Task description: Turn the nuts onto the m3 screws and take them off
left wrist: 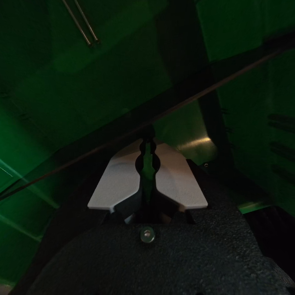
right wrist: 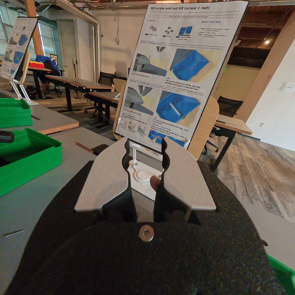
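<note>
The left wrist view is dark and looks into a green box (left wrist: 79, 95). My left gripper (left wrist: 148, 141) has its jaws nearly closed, with the tips against a dark divider wall (left wrist: 175, 99). The tips are in deep shadow, so I cannot tell whether anything is between them. A small nut (left wrist: 206, 164) lies on the box floor to the right. Two long thin screws (left wrist: 89, 32) lie at the top left. My right gripper (right wrist: 144, 142) is open and empty above the grey table (right wrist: 47, 207). It faces an instruction sheet (right wrist: 183, 71) on a stand.
A green box (right wrist: 32, 159) stands on the table at the left, another green box (right wrist: 14, 111) behind it, and a green corner (right wrist: 284, 274) at the lower right. One screw (right wrist: 14, 233) lies loose on the table. Desks and chairs stand beyond. Left tips to right tips: about 60 cm.
</note>
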`<state>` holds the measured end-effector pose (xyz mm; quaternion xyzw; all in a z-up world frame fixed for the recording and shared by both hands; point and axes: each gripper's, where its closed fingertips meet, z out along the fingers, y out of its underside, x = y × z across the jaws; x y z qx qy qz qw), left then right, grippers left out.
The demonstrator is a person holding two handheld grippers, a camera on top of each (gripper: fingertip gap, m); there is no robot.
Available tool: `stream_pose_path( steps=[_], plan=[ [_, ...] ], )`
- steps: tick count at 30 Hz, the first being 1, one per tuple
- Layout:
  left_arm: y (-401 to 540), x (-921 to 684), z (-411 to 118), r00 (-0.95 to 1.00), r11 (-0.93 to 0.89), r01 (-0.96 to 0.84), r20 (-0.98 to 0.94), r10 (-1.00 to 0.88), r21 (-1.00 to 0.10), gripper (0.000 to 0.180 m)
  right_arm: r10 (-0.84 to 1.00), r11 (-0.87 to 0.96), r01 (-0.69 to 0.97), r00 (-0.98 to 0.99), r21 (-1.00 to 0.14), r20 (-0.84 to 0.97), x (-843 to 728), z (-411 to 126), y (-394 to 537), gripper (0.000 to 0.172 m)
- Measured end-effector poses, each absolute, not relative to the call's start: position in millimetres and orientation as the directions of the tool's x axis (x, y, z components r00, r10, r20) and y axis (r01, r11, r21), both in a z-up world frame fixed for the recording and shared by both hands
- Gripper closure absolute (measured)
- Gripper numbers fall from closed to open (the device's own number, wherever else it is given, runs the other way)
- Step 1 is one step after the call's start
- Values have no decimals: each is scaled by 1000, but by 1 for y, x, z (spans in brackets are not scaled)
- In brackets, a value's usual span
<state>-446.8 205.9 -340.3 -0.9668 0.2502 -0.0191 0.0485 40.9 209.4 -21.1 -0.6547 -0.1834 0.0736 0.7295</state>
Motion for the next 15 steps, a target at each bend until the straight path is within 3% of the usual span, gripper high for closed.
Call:
stream_pose_path(
  steps=[7,13,15],
  plan=[
    [201,-447,-311,865,-854,-498,-18,-501,-150,175,343,135,126,925,-983,166,44,-20,208,134],
    [198,-367,-221,751,-661,-624,-87,-654,-416,176,354,135,134,919,-982,174,40,-20,207,134],
    [187,-316,-213,656,-557,-699,-94,-749,-448,176,360,134,145,914,-980,184,37,-20,207,134]
  ],
)
